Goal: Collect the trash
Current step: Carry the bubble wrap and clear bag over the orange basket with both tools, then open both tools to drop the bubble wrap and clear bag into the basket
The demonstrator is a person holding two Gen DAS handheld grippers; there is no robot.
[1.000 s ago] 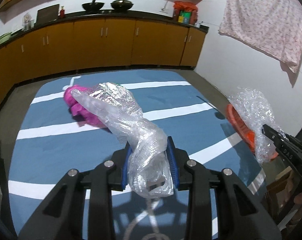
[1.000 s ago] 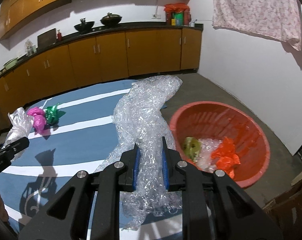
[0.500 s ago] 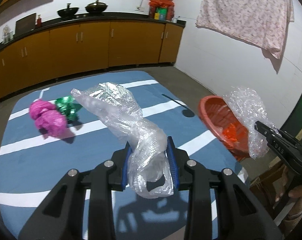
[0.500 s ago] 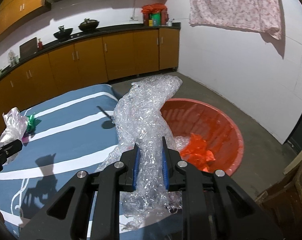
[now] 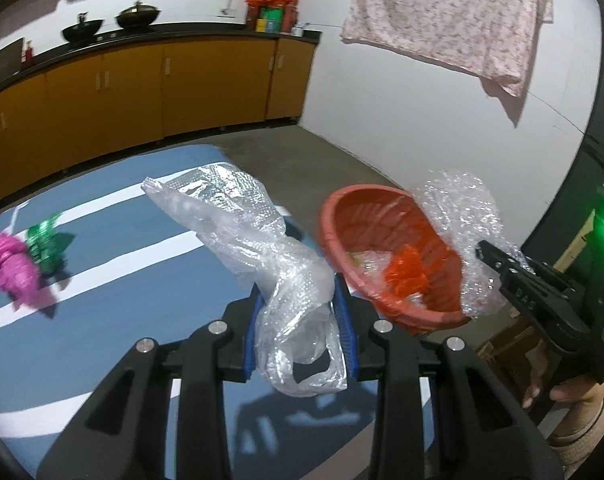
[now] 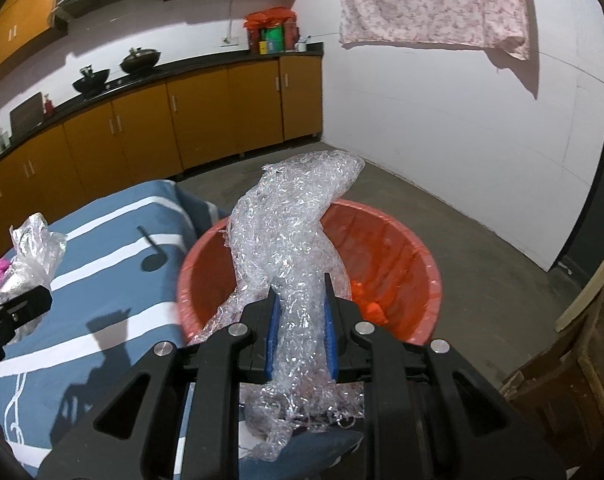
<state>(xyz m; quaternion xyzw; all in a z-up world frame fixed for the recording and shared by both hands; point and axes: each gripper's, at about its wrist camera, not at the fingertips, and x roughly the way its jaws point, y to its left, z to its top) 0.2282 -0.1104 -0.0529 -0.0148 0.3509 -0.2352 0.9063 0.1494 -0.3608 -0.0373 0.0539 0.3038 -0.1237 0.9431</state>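
My left gripper is shut on a clear plastic bag and holds it above the blue striped cloth, left of the red basin. My right gripper is shut on a wad of bubble wrap held over the red basin's near rim. The right gripper and bubble wrap also show at the right of the left wrist view. The basin holds orange plastic and clear scraps. A pink bag and a green bag lie on the cloth at far left.
Orange kitchen cabinets with woks on the counter line the back wall. A floral cloth hangs on the white right wall. Bare concrete floor lies beyond the basin. A wooden piece stands at right.
Both grippers have swung right toward the basin with their loads. The bubble wrap has gone from beside the basin to over it. The pink and green bags have slid to the far left.
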